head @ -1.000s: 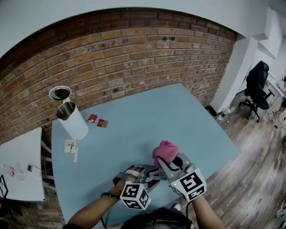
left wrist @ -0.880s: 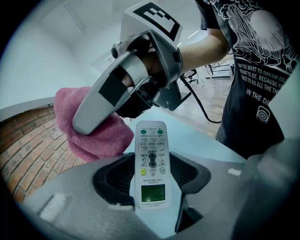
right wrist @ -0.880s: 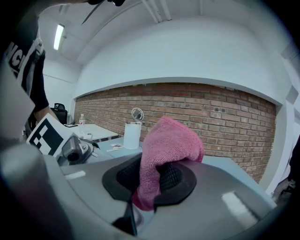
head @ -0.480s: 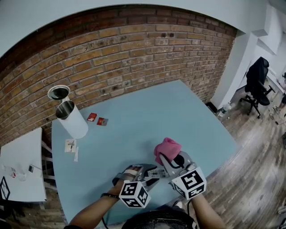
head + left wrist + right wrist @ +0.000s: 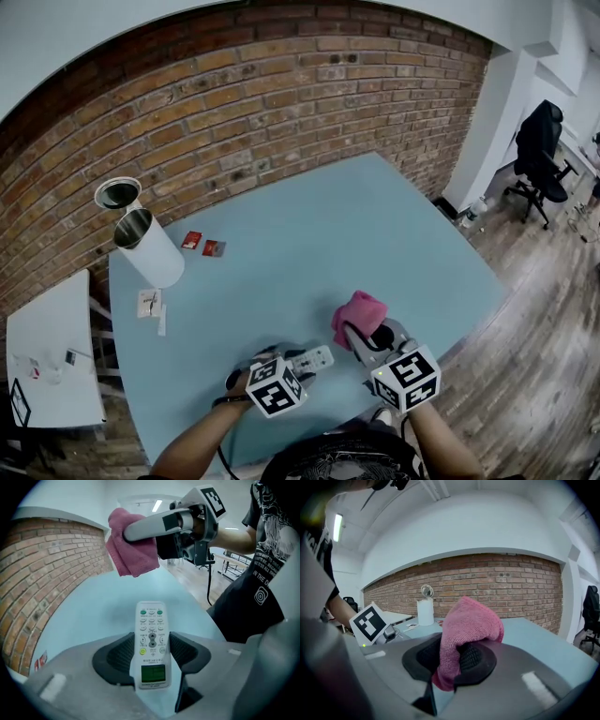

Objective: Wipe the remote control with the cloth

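A white remote control (image 5: 151, 639) with a small green screen sits between the pads of my left gripper (image 5: 151, 652), which is shut on its sides; it points out over the blue table (image 5: 309, 253). In the head view the remote control (image 5: 312, 359) sticks out of the left gripper (image 5: 292, 367) near the table's front edge. My right gripper (image 5: 451, 658) is shut on a bunched pink cloth (image 5: 468, 625). The pink cloth (image 5: 358, 315) hangs just right of the remote, and in the left gripper view the cloth (image 5: 132, 544) is above and beyond it, not touching.
A white paper towel roll (image 5: 150, 251) with a round mirror (image 5: 119, 194) stands at the table's back left. Two small red packets (image 5: 202, 245) and paper slips (image 5: 148, 306) lie near it. A brick wall (image 5: 234, 112) backs the table. An office chair (image 5: 544, 159) stands far right.
Both grippers have dropped lower toward the table. The left gripper rolled, turning the remote's button face up and levelling it. The cloth stayed just right of the remote.
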`<state>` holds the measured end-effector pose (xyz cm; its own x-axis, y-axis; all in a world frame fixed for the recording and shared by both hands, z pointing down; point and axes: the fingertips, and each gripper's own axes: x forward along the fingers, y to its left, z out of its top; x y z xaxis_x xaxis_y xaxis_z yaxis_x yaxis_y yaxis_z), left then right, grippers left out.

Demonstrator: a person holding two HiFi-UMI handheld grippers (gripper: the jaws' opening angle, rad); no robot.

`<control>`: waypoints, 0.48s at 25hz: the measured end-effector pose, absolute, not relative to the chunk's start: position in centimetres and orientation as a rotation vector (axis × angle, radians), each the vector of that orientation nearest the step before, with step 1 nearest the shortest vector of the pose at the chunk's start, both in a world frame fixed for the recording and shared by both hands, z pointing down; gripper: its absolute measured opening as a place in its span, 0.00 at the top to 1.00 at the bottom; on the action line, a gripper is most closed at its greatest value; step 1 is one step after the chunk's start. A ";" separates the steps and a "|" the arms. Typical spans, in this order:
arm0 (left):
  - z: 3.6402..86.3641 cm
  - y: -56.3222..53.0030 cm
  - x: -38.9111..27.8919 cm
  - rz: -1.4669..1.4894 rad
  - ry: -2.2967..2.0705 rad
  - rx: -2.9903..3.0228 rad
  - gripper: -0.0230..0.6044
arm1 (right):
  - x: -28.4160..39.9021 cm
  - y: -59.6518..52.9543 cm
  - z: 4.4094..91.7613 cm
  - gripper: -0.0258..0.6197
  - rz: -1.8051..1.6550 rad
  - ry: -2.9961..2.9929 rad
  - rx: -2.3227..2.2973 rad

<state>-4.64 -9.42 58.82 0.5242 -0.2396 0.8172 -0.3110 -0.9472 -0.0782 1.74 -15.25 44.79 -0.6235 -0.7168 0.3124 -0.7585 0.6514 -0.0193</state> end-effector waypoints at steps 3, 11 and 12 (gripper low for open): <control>60.8 -7.8 -5.0 1.520 -0.353 2.592 0.58 | 0.6 -14.1 47.2 0.86 0.291 -2.585 1.124; 63.6 -6.3 -6.1 1.684 -0.215 2.461 0.58 | -1.0 -12.2 51.5 0.86 0.432 -2.549 1.035; 63.8 -6.3 -6.1 1.694 -0.203 2.457 0.58 | -1.0 -12.1 51.8 0.86 0.443 -2.546 1.031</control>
<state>-6.14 -6.25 63.79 0.3528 -0.0261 0.9353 -0.1953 -0.9797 0.0464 -1.01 -12.12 51.76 -0.6703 -0.6007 0.4358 -0.7126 0.6849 -0.1521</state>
